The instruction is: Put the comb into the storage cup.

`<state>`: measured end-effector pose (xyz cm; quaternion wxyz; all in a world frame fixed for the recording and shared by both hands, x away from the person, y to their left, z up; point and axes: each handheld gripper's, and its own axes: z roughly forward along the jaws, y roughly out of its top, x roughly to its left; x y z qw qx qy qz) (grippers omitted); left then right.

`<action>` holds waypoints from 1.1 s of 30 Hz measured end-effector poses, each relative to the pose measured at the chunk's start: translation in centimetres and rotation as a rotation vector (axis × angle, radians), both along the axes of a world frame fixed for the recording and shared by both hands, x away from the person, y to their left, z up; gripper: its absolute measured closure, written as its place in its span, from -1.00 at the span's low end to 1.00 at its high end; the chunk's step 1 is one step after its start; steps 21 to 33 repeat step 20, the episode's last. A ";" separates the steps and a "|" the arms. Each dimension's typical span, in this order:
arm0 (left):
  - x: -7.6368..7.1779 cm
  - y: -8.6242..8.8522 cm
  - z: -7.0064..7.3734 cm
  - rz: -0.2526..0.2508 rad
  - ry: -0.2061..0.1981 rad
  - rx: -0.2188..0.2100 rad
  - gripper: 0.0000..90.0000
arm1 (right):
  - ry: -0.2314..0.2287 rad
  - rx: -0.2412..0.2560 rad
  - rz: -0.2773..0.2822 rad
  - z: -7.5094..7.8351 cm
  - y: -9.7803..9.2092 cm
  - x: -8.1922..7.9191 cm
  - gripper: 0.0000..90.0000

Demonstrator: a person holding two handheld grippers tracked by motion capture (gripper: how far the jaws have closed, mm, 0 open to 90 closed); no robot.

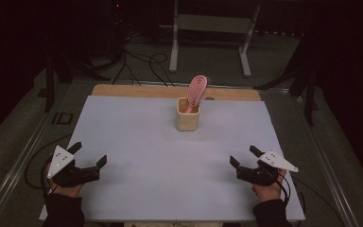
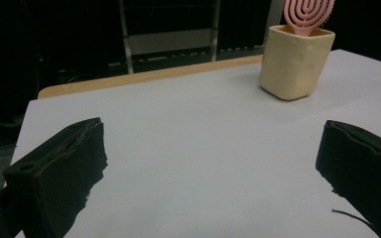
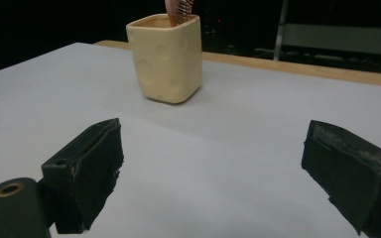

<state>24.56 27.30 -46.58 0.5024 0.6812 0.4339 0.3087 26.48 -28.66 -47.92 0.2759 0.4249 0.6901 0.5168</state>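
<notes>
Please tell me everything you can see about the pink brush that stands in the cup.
The pink brush has an oval, open head made of curved loops, and it looks like plastic. Bristles show on one face in the right gripper view. It stands head up, leaning a little, with its handle hidden inside the cream cup near the far middle of the white table. Nothing but the cup touches it; both tongs are far away.

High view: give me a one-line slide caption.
Both open grippers, left and right, rest at the table's near corners; pink hairbrush stands in cream cup.
</notes>
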 end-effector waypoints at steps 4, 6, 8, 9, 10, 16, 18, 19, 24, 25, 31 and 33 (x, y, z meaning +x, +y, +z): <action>0.0 -0.1 -0.2 -0.013 -0.004 -0.010 -1.00 | -0.010 -0.012 -0.009 -0.2 -0.1 -0.1 -0.80; 0.0 -0.2 -0.5 -0.020 0.003 -0.002 -1.00 | -0.010 -0.010 -0.014 -0.2 -0.1 -0.2 -0.80; 0.2 -0.3 -0.8 -0.026 0.014 0.004 -1.00 | -0.013 -0.010 -0.014 -0.3 -0.2 -0.2 -0.80; 0.3 -0.4 -0.9 -0.024 0.018 0.004 -1.00 | -0.012 -0.013 -0.018 -0.3 -0.2 -0.2 -0.80; 0.3 -0.4 -0.9 -0.027 0.021 0.006 -1.00 | -0.014 -0.019 -0.018 -0.3 -0.2 -0.2 -0.80; 0.4 -0.4 -1.2 -0.020 0.028 0.009 -1.00 | -0.009 -0.017 -0.020 -0.6 -0.3 -0.4 -0.80; 0.4 -0.4 -1.2 -0.016 0.028 0.009 -1.00 | -0.008 -0.016 -0.020 -0.6 -0.3 -0.5 -0.80; 0.4 -0.4 -1.2 -0.016 0.028 0.009 -1.00 | -0.008 -0.016 -0.020 -0.6 -0.3 -0.5 -0.80; 0.4 -0.5 -1.2 -0.016 0.028 0.012 -1.00 | -0.010 -0.027 -0.022 -0.6 -0.3 -0.6 -0.80; 0.4 -0.5 -1.2 -0.016 0.028 0.012 -1.00 | -0.010 -0.027 -0.022 -0.6 -0.3 -0.6 -0.80; 0.4 -0.5 -1.2 -0.016 0.028 0.012 -1.00 | -0.010 -0.027 -0.022 -0.6 -0.3 -0.6 -0.80; 0.4 -0.5 -1.2 -0.016 0.028 0.012 -1.00 | -0.010 -0.027 -0.022 -0.6 -0.3 -0.6 -0.80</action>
